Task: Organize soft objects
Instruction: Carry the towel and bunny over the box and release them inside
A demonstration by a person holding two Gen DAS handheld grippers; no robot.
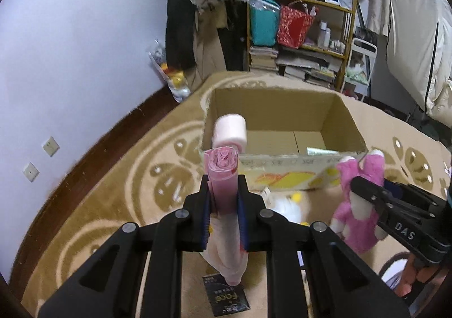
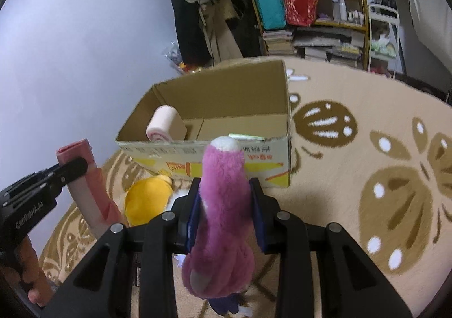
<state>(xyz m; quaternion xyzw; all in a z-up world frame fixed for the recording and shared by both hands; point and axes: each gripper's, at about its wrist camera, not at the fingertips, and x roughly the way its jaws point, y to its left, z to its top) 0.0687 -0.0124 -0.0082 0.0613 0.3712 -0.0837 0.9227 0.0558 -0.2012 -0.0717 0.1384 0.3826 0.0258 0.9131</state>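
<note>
My left gripper [image 1: 223,186] is shut on a long pink rolled soft item [image 1: 223,174], held above the carpet. My right gripper [image 2: 224,185] is shut on a pink plush toy [image 2: 221,205] with a white tip. Each shows in the other view: the right gripper [image 1: 367,191] with the plush [image 1: 356,213], the left gripper [image 2: 73,167] with the pink roll [image 2: 84,185]. Ahead stands an open cardboard box [image 1: 282,103] [image 2: 226,92]. A pink swiss-roll plush [image 1: 230,131] [image 2: 166,124] leans in its near left corner. A yellow and white plush [image 2: 147,199] [image 1: 288,205] lies in front of the box.
A patterned beige carpet [image 2: 367,148] covers the floor. A black packet [image 1: 226,295] lies under the left gripper. Behind the box are a shelf [image 1: 299,24] with bags and books, hanging coats [image 1: 180,21] and a white wall at the left.
</note>
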